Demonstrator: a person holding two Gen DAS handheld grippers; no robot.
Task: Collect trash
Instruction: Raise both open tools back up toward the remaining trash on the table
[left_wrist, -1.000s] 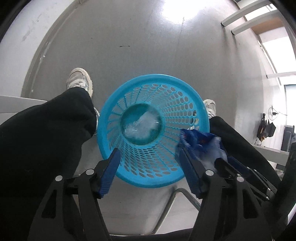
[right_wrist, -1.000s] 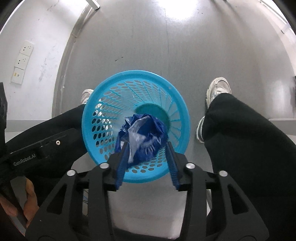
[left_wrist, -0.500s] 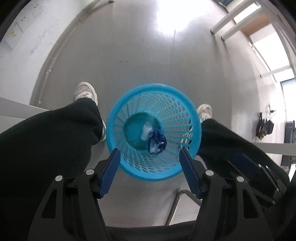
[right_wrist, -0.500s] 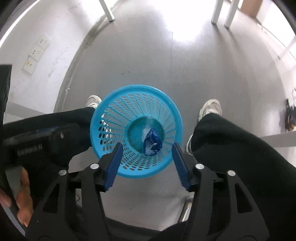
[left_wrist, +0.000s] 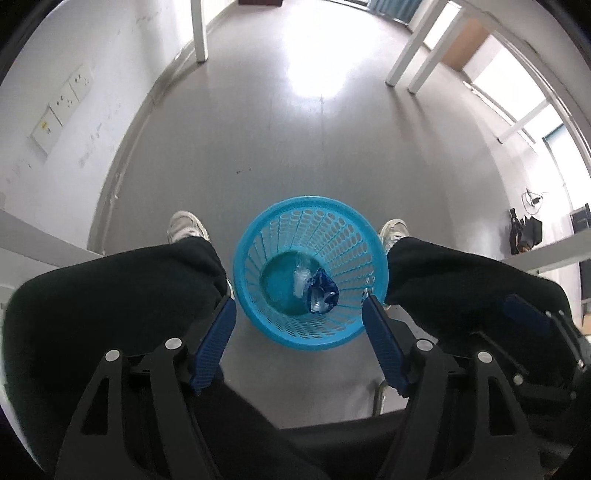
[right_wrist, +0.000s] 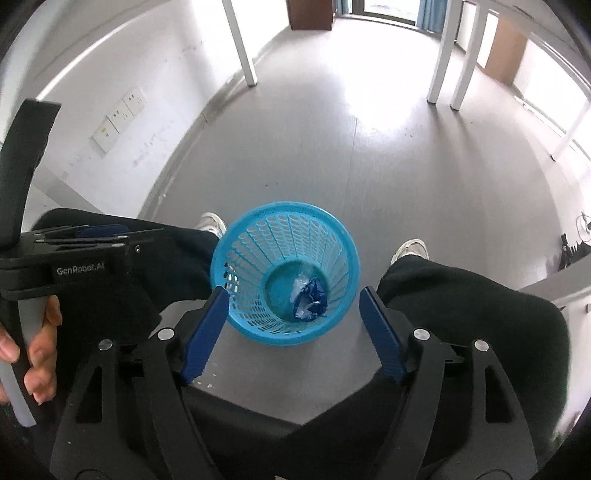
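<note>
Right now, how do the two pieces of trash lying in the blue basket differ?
The blue wrapper is dark blue with pale patches and crumpled into a tight wad; the clear plastic scrap is see-through and whitish, looser in shape. The blue wrapper looks bulkier and lies against the perforated wall, while the clear plastic scrap lies on the solid floor of the blue basket. Both rest at the bottom, touching, and neither gripper holds them.

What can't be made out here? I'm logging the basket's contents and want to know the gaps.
- Blue wrapper in the blue basket: print too small in both views.
- Clear plastic beside it: partly hidden by the wrapper; kind unclear.
- Basket's outer base: hidden by its own walls.
- Floor under the person's legs: covered in both views.
- Left claw and right claw: both open, empty.
</note>
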